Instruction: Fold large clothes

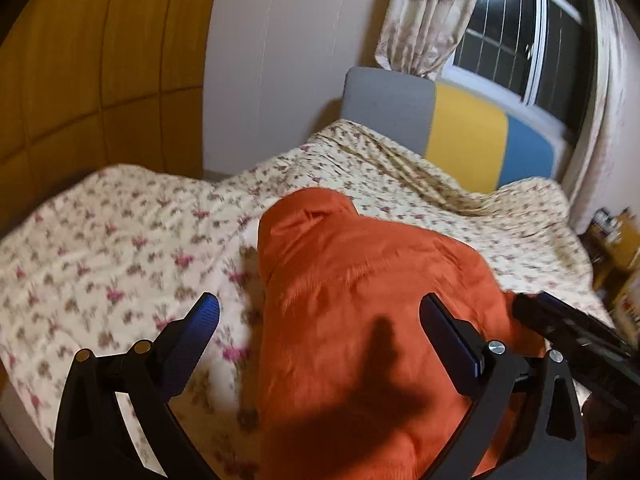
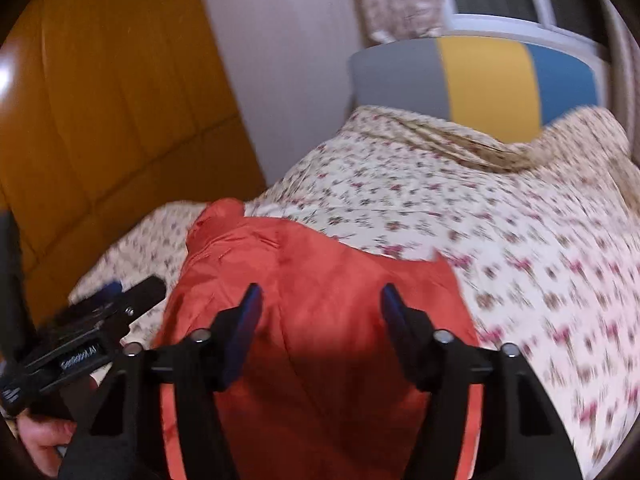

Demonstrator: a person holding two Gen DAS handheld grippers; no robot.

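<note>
An orange hooded jacket lies on the floral bedspread, its hood at the far end. My left gripper hovers above the jacket's near part, jaws wide open with nothing between the blue pads. My right gripper also hangs over the jacket, open about half as wide, and its pads touch no cloth. Each gripper shows in the other's view: the right one at the right edge, the left one at the lower left, held by a hand.
The bed's headboard has grey, yellow and blue panels. A wooden wardrobe stands to the left. Behind the bed are a window and curtains. Cluttered furniture sits by the bed's right side.
</note>
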